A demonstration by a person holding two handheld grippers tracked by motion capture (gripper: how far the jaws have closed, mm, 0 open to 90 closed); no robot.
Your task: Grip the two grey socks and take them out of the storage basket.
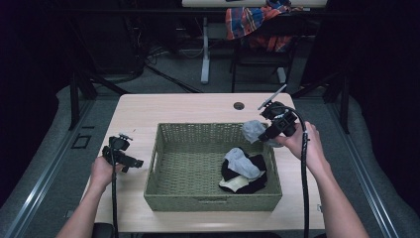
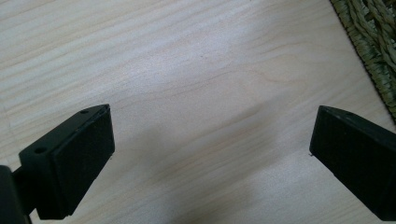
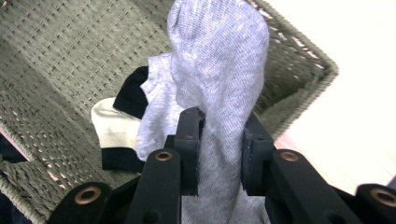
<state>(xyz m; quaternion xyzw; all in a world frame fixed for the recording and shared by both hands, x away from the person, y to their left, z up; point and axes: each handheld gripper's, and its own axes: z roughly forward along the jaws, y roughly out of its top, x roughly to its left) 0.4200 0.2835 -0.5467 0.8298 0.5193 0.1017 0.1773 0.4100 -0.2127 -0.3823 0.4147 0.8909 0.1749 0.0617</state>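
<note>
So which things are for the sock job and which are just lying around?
Part of the job:
- grey sock pinched in the right gripper
- woven green basket
- pile of grey, black and cream socks inside it

Just lying about:
- plaid orange shirt on the far chair
- left gripper, open over bare wood

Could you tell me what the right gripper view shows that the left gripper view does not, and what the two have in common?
The right gripper view shows the right hand-held gripper shut on a grey sock, held above the basket's inside, where a second grey sock lies with black and cream socks.

The left gripper view shows the left hand-held gripper with jaws wide apart and nothing between them, over bare wooden table.

Both share the woven basket; in the left gripper view it is just an edge at the upper right corner.
</note>
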